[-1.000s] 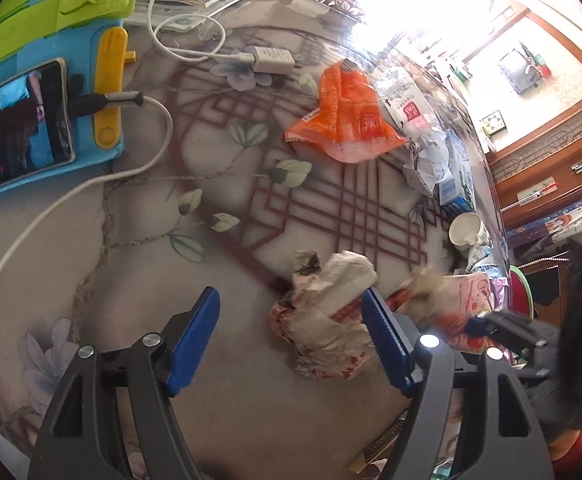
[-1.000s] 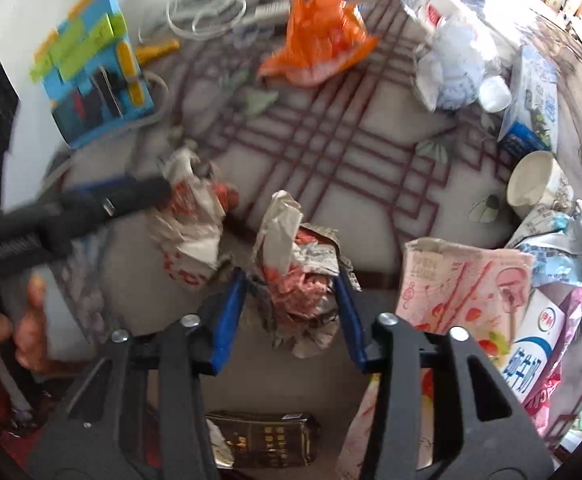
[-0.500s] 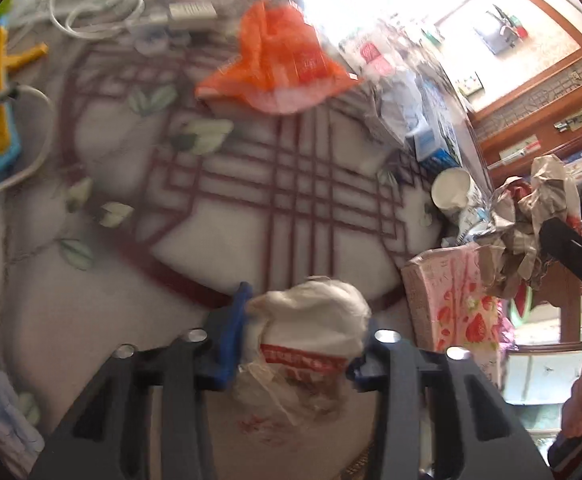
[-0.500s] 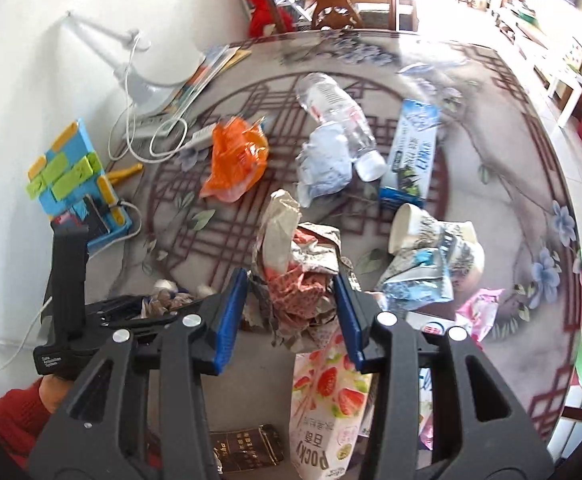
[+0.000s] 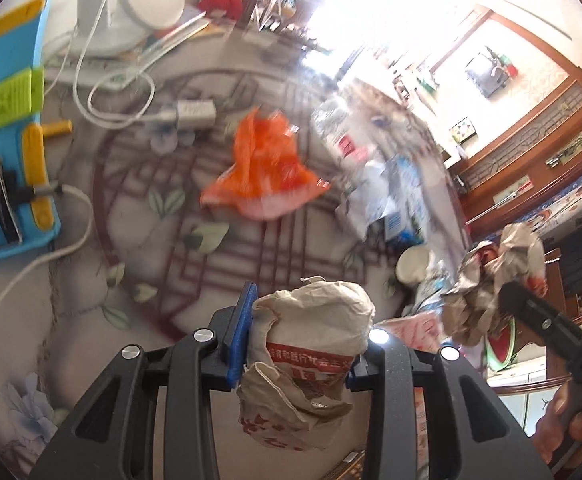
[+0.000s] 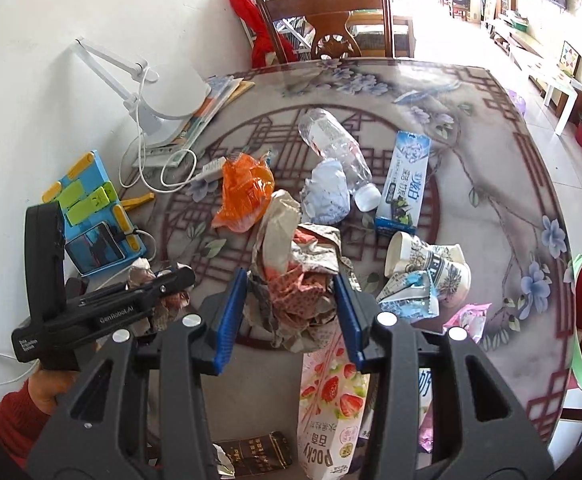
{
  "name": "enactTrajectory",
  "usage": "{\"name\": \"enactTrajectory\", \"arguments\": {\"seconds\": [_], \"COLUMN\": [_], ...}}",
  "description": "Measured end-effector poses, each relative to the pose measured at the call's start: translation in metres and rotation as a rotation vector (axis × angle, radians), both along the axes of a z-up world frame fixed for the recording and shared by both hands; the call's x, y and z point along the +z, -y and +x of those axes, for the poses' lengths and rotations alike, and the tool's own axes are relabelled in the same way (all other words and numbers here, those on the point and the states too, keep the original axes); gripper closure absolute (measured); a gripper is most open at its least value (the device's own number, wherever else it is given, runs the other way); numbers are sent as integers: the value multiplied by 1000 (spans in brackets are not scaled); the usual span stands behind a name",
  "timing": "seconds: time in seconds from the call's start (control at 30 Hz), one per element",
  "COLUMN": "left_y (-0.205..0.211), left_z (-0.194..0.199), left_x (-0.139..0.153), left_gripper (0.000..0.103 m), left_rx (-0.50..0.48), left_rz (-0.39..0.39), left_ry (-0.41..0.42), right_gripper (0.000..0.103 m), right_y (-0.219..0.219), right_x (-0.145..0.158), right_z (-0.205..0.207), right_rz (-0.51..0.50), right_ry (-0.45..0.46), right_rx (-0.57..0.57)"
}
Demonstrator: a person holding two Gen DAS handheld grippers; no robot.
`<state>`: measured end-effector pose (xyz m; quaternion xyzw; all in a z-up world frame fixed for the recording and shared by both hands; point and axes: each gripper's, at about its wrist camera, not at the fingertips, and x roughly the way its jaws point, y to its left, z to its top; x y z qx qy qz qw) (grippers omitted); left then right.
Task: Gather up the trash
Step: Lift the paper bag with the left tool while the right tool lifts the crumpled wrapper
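Left gripper (image 5: 297, 330) closing tight on a crumpled white paper wrapper (image 5: 311, 344), lifted off the tabletop (image 6: 491, 216). Right gripper (image 6: 291, 310) clamped on a crumpled printed wrapper (image 6: 295, 276), also raised. Plenty left: orange bag (image 6: 245, 194), plastic bottle (image 6: 335, 146), toothpaste box (image 6: 405, 184), paper cups (image 6: 427, 266) mid-table, Pocky box (image 6: 327, 412) at the near edge.

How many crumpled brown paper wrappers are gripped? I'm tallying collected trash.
2: one crumpled brown paper wrapper between the left gripper's closing jaws, the other clamped in the right gripper. Others may be hidden.
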<state>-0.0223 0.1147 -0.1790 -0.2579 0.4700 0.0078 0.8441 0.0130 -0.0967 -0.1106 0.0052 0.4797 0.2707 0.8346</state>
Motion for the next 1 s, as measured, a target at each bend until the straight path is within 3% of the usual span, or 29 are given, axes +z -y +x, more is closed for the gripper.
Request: {"name": "enactTrajectory", "arguments": {"seconds": [0.27,1.0], "left_y": [7,22], "left_z": [5,6], "left_x": [21,16], "left_gripper": [70,69], "left_rx": [-27,-44], "left_rz": [2,2], "left_ry": [36,9], "right_gripper": [60,59], "right_y": [9,29], "right_x": [5,-1], "right_z": [1,-1], "right_rz": [-1,5], "right_ry": [17,-16], "right_rx": [-18,-46]}}
